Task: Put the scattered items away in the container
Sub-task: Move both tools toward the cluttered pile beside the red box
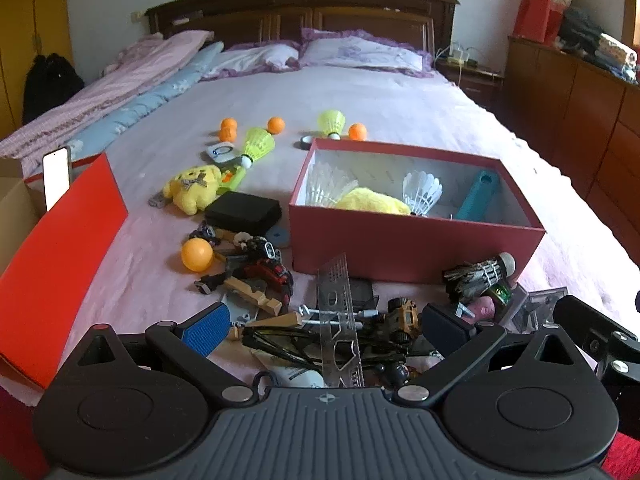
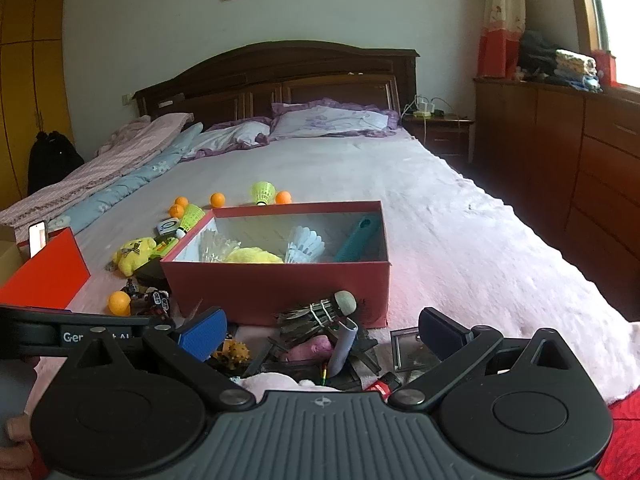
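An open red box sits on the bed and holds white shuttlecocks, a yellow plush and a teal handle. My left gripper hangs open over a pile with a clear ruler, a toy truck and wooden pieces. My right gripper is open above a dark shuttlecock, a pink toy and a grey-blue tube. Orange balls, yellow shuttlecocks, a yellow plush and a black case lie scattered on the left.
The box's red lid leans at the bed's left edge beside a phone. Folded quilts and pillows lie at the headboard. A wooden dresser runs along the right wall. The left gripper's body shows in the right wrist view.
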A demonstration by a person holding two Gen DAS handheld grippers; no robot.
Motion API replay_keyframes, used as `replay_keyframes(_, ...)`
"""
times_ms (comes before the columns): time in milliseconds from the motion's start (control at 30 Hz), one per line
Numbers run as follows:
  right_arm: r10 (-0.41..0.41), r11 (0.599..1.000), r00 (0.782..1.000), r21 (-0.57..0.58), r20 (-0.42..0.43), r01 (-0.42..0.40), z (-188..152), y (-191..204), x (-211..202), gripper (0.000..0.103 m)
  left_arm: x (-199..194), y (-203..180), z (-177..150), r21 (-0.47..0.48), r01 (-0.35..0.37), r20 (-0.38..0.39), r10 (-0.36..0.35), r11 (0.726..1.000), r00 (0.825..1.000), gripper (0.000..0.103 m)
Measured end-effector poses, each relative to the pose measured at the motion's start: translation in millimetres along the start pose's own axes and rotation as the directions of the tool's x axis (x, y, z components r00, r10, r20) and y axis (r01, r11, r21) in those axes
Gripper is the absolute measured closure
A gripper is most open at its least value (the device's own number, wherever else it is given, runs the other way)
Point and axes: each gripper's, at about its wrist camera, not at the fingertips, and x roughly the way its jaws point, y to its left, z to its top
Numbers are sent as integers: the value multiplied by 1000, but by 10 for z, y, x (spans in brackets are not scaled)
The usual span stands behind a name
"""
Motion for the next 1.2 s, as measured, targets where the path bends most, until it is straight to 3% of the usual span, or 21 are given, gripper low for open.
replay_keyframes(233, 6, 1000, 1000, -1, -25, -6, 35, 12, 59, 0, 108, 90, 80, 21, -7, 1, 7, 1000, 1000, 0)
replay_keyframes(300, -5, 1000, 1000, -21, -26, 4, 23, 64, 20, 0, -35, 109, 2, 23, -4, 54, 2, 1000, 999, 0)
replay_keyframes(467, 25, 999, 996, -45, -90, -29, -109, -2, 75, 0, 133, 238, -161, 71, 4, -17, -3, 997, 1000, 0)
replay_keyframes(867, 153, 988, 949, 13, -274, -156, -342, -85, 457, 12, 283, 362, -296, 56, 49, -71, -45, 997, 996, 0)
replay_keyframes(1200, 178, 967, 933, -122, -314, -226, -419, 61, 618, 12, 340, 273, -328, 102, 104, -78, -97, 989, 992, 0)
